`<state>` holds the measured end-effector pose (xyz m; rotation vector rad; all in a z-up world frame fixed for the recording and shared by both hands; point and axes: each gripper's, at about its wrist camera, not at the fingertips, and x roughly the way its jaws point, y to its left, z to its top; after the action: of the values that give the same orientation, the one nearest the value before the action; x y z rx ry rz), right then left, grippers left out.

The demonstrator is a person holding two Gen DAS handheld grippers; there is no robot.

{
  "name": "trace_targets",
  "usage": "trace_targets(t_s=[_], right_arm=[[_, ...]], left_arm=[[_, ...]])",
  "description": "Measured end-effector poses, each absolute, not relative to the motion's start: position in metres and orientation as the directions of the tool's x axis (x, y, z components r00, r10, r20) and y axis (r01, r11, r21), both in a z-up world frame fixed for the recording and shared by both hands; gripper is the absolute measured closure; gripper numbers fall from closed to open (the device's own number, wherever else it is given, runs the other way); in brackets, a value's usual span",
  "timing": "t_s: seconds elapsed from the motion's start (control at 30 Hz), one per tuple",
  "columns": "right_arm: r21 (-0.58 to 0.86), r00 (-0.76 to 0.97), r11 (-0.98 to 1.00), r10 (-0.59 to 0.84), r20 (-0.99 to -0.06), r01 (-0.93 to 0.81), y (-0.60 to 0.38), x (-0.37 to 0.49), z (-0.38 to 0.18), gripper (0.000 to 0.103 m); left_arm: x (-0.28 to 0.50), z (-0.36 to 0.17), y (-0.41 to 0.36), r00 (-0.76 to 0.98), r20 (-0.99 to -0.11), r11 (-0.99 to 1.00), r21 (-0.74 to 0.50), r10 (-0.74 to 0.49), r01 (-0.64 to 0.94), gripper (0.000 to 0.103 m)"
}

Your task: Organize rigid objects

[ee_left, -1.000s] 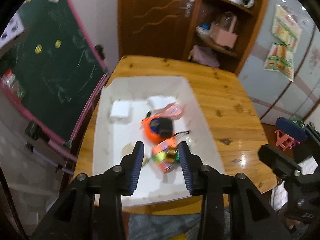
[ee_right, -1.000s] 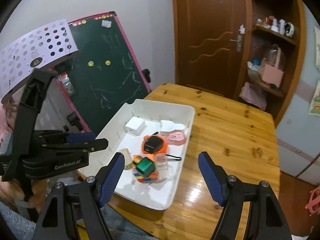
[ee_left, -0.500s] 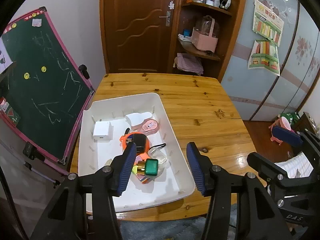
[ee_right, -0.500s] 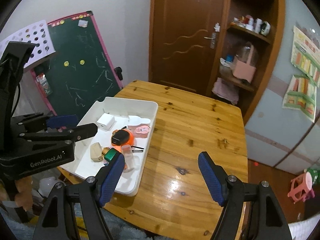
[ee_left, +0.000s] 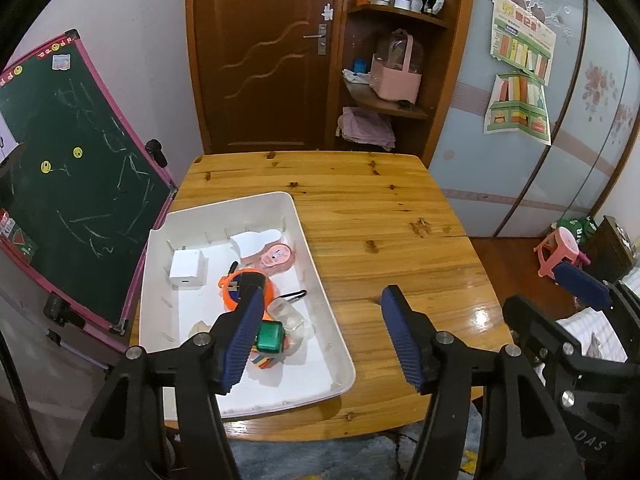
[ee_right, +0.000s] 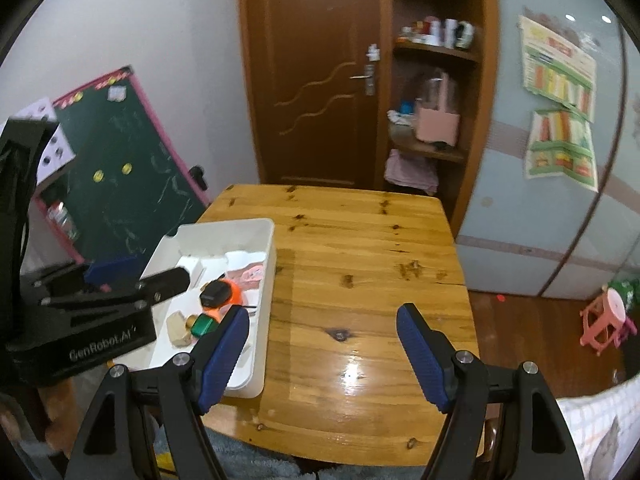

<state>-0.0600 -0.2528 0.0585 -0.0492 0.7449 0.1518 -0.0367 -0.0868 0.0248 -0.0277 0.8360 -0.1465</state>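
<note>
- Holding both grippers back from the tabletop (ee_left: 380, 216), we are carrying nothing: the left gripper (ee_left: 320, 336) has just been opening its fingers, now spread and empty.
- We are keeping the right gripper (ee_right: 324, 344) spread over bare wood, its fingers empty.
- Leaving the rigid objects (ee_left: 256, 292) gathered in the white tray (ee_left: 320, 280), left of the left fingers, we are judging sorting nearly done.

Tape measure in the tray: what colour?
Orange casing with a black top, clearest in the left wrist view.

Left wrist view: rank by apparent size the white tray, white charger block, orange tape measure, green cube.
1. white tray, by far the largest.
2. orange tape measure, partly hidden by a finger of the left gripper.
3. white charger block, close to the tape measure; unsure.
4. green cube, smallest.
</note>
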Motion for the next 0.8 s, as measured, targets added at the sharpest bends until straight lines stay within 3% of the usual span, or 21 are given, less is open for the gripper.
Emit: trace_targets(t_s=[0.43,0.57,0.8], right_arm=[[0.009,0.712,0.995,0.076,-0.698,-0.098,-0.264,-0.059,0.047,0.026],[0.013,0.709,0.995,0.078,-0.701,-0.096,-0.264,-0.061,0.046,0.026],[0.012,0.696,0.995,0.078,-0.714,-0.100,-0.262,-0.061,0.041,0.026]], left_arm=[[-0.045,0.021,-0.097,0.664,-0.740,0.993,-0.054,-0.108,0.101,0.035],[-0.047,0.021,-0.097,0.666,-0.741,0.996,-0.037,-0.083,0.083,0.023],[-0.047,0.017,-0.090,0.659,-0.750,0.998,-0.040,-0.058,0.041,0.022]])
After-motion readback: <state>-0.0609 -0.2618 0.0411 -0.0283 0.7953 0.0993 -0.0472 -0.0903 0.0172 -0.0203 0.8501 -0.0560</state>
